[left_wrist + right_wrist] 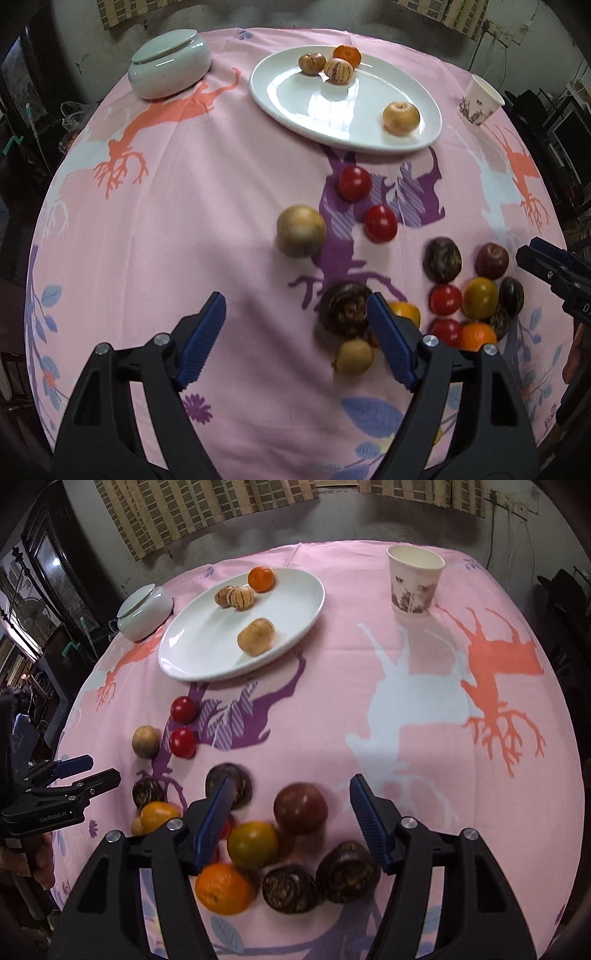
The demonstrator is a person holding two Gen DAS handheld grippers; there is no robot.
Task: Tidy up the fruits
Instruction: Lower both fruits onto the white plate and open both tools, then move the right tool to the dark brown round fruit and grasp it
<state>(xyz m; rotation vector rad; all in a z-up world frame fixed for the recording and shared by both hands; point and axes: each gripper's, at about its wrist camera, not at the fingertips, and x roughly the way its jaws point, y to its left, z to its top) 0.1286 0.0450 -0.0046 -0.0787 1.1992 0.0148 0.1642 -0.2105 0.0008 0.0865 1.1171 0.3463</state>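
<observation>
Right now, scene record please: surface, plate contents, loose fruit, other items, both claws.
surface: pink printed tablecloth
plate: white oval ceramic plate, far side of the table
on plate: four fruits, namely one orange tangerine, a striped tan fruit, a brown one touching it, and a tan fruit lying apart
loose fruit: red, dark brown, orange and tan pieces on the cloth, clustered near the claws
other: paper cup; lidded pale ceramic jar
left claw: open, empty
right claw: open, over the cluster, gripping nothing
</observation>
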